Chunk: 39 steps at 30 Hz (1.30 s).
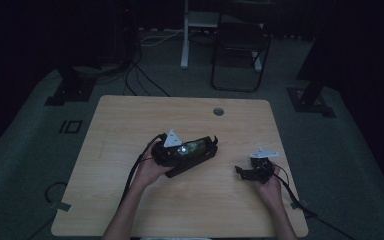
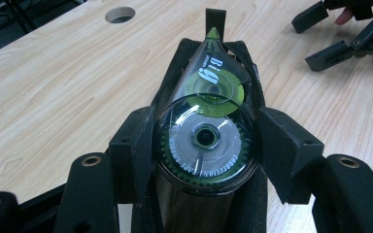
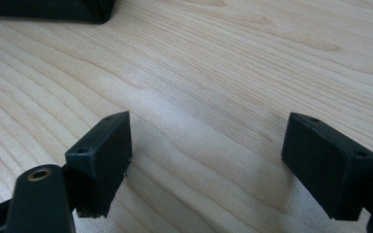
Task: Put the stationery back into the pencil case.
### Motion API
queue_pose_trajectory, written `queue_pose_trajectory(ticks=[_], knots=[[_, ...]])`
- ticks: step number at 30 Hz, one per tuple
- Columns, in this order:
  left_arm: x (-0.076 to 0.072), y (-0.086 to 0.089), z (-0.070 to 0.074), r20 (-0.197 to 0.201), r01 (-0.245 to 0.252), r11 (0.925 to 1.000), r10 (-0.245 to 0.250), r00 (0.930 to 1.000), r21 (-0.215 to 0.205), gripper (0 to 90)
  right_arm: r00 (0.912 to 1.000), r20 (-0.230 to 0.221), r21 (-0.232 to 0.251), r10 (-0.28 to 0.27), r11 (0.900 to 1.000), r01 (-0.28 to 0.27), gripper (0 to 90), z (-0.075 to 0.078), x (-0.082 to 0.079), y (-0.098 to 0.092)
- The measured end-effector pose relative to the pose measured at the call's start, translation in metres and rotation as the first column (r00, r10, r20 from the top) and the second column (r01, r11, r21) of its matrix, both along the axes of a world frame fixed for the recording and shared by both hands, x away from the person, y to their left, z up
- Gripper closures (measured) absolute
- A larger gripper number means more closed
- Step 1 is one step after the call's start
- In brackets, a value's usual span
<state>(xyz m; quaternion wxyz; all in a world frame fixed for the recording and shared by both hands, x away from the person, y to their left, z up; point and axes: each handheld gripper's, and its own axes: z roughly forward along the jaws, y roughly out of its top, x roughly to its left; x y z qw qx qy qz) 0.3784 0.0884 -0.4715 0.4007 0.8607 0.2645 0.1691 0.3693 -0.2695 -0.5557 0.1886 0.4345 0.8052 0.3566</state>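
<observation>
At the middle of the high view, the left tongs (image 1: 207, 146) clamp a correction tape dispenser (image 2: 206, 131) by its round sides over the counter (image 1: 130, 130). It looks light, rigid, smooth plastic, likely slippery. The right tongs (image 3: 206, 160) gape empty.

The correction tape dispenser (image 2: 205, 127) bears "BIC" near its tip and "correction tape" around its wheel

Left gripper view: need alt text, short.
A correction tape dispenser, clear with green and white reels, is clamped between the left gripper's two black jaws above a light wooden table. The right gripper rests open at upper right; a round cable hole sits upper left.
</observation>
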Motion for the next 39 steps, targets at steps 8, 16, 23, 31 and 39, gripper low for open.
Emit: queue_pose_trajectory(ticks=[8,16,23,31,39], knots=[[0.003,-0.002,-0.004,-0.007,-0.003,0.9999,0.003,1.0,0.011,41.5,1.0,0.0,0.0,0.0,1.0,0.0,18.4,0.0,0.0,0.0],[0.005,-0.002,-0.006,-0.013,-0.002,0.9999,0.003,0.9999,0.016,41.5,1.0,0.0,0.0,0.0,1.0,0.0,18.4,0.0,0.0,0.0],[0.007,-0.003,-0.009,-0.02,0.002,0.9998,-0.001,0.9998,0.02,41.4,1.0,0.0,0.0,0.0,1.0,0.0,18.4,0.0,0.0,0.0],[0.008,-0.003,-0.01,-0.027,0.005,0.9998,-0.004,0.9996,0.02,41.4,1.0,0.0,-0.001,0.0,1.0,0.0,18.4,0.0,0.0,0.0],[0.009,-0.003,-0.011,-0.03,0.011,0.9997,-0.01,0.9995,0.021,41.3,1.0,0.0,0.0,0.0,1.0,0.0,18.4,0.0,0.0,0.0]])
